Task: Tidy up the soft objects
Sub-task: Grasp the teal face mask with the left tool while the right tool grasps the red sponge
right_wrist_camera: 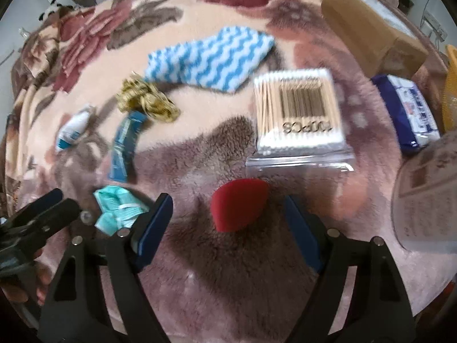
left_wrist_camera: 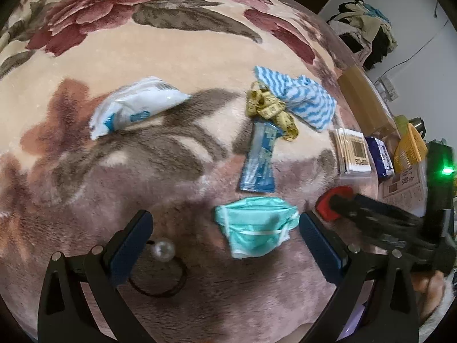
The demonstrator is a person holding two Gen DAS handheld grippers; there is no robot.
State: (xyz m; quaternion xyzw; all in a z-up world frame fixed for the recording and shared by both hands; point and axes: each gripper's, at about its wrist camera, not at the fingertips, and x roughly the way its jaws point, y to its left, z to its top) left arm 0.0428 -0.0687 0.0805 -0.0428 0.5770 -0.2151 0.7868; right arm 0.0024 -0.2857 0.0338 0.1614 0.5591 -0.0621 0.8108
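Observation:
A green face mask (left_wrist_camera: 255, 228) lies on the flowered blanket between my left gripper's (left_wrist_camera: 225, 238) open fingers, toward the right one; it also shows in the right wrist view (right_wrist_camera: 118, 210). A red makeup sponge (right_wrist_camera: 238, 207) lies between my right gripper's (right_wrist_camera: 228, 225) open fingers, untouched; in the left view the sponge (left_wrist_camera: 332, 200) sits by the right gripper's tip. A blue-white wavy cloth (left_wrist_camera: 302, 97) (right_wrist_camera: 211, 57), a yellow tape measure (left_wrist_camera: 271, 108) (right_wrist_camera: 145, 100), a blue sachet (left_wrist_camera: 261, 157) (right_wrist_camera: 125, 145) and a white wipes pack (left_wrist_camera: 134, 105) (right_wrist_camera: 71, 131) lie farther off.
A bag of cotton swabs (right_wrist_camera: 297, 111) (left_wrist_camera: 352, 150) and a dark blue tissue pack (right_wrist_camera: 408, 111) (left_wrist_camera: 380, 157) lie to the right. A pearl hair tie (left_wrist_camera: 162, 260) lies by my left finger. A cardboard box (right_wrist_camera: 371, 25), an orange basket (left_wrist_camera: 410, 145) and a clear container (right_wrist_camera: 428, 188) stand at the right edge.

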